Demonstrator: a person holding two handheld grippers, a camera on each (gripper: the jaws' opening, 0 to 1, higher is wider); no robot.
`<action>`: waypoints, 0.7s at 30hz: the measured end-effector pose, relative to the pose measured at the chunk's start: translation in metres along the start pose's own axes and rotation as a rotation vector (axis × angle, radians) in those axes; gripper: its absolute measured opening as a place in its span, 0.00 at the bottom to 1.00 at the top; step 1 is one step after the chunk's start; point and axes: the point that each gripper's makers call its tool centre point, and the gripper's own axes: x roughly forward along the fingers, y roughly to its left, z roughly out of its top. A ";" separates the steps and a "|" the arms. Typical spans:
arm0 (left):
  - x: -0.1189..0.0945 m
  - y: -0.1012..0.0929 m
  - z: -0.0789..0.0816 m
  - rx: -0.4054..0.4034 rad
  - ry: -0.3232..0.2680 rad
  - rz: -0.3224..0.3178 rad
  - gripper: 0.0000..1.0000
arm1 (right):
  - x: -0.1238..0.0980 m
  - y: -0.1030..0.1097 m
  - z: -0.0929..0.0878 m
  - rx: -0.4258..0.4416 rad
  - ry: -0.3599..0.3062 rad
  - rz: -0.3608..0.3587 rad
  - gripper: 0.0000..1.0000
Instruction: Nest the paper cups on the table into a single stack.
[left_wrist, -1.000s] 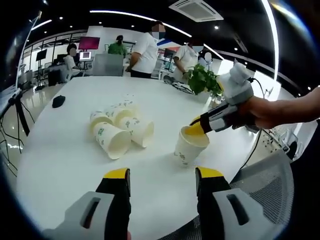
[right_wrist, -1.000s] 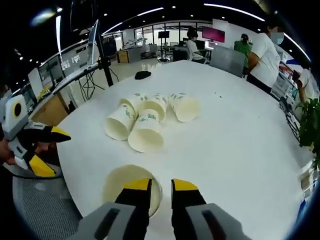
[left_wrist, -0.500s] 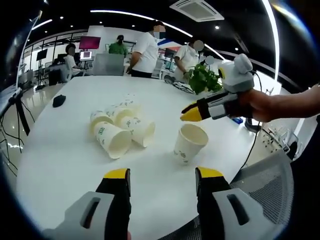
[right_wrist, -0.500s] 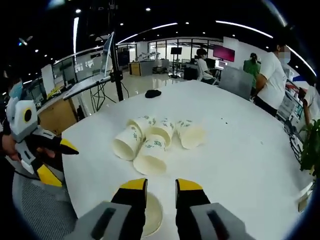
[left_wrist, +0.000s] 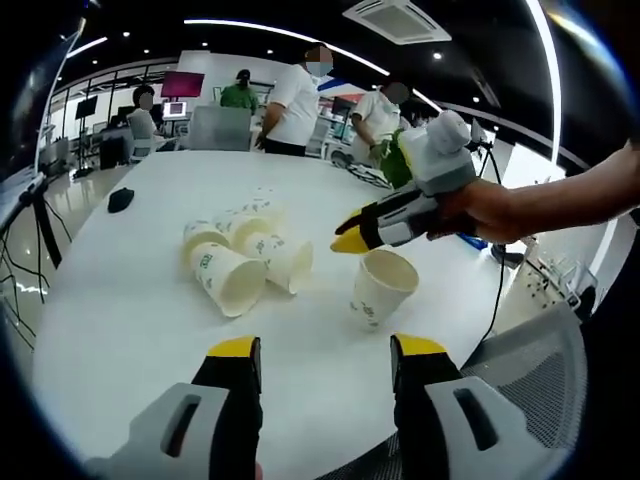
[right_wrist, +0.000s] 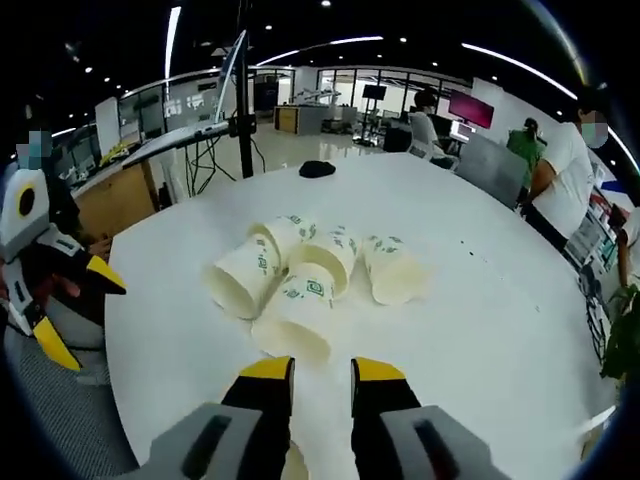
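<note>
1. Worktop (left_wrist: 130, 340) is showing as a white round surface, and paper cups are sitting on it.
2. One upright cup (left_wrist: 380, 288) is standing alone on the worktop, open side up, near the edge.
3. A cluster of lying cups (right_wrist: 305, 280) is resting on its sides near the middle of the worktop, the cups touching each other; in the left gripper view the same cluster (left_wrist: 245, 262) is lying to the left of the upright cup.
4. The left gripper (left_wrist: 325, 350) is hovering over the worktop with its jaws wide apart and nothing between them.
5. The right gripper (right_wrist: 320, 370) is pointing toward the cluster, its jaws narrow and holding nothing.
6. In the left gripper view the right gripper (left_wrist: 350, 238) is hanging just above the upright cup, not touching it.
7. A black object (right_wrist: 317, 169) is lying on the far side of the worktop.
8. A green plant (left_wrist: 392, 160) and several people are standing beyond the worktop.
</note>
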 end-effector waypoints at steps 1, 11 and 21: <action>0.000 0.000 0.000 -0.001 0.000 0.001 0.51 | 0.001 0.000 0.000 -0.006 0.003 0.001 0.20; 0.001 0.001 -0.003 -0.007 0.014 0.002 0.51 | 0.030 -0.005 0.001 -0.043 0.025 0.011 0.17; 0.002 0.008 -0.005 -0.024 0.016 0.015 0.50 | 0.039 -0.002 0.000 -0.049 0.045 0.028 0.08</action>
